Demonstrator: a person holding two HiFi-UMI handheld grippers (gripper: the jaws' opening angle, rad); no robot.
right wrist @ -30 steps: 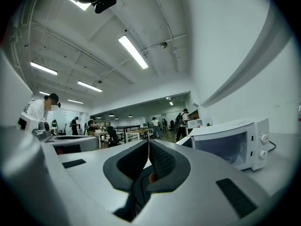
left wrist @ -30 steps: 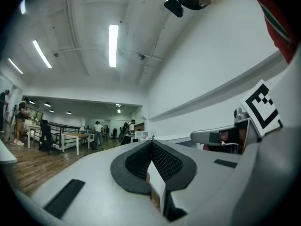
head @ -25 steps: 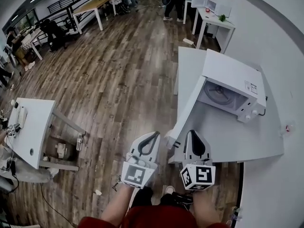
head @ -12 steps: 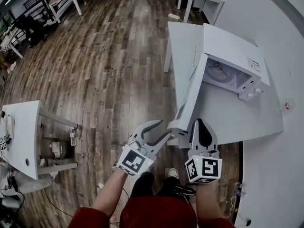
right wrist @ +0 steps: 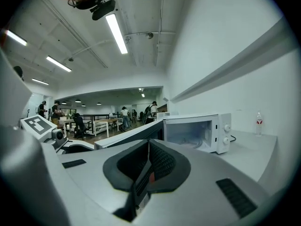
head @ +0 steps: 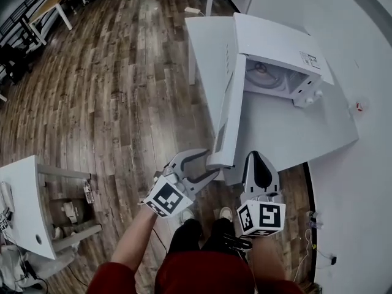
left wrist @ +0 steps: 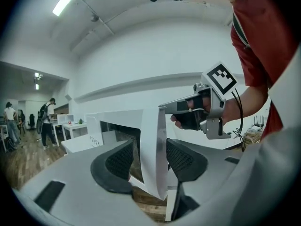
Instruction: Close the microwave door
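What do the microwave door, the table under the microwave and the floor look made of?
Microwave door: smooth white shell, painted metal or plastic, with a dark mesh window. Table: flat matte white top, probably laminate. Floor: brown planks with visible grain, wood or wood-look laminate.

A white table [head: 288, 133] on the wooden floor [head: 122, 103] carries the microwave [head: 275, 41], door open, and a small bottle [head: 359, 107].

Bright even light from ceiling strip lights [right wrist: 116, 32], heavy fisheye bending at edges, dark corners, background perhaps soft
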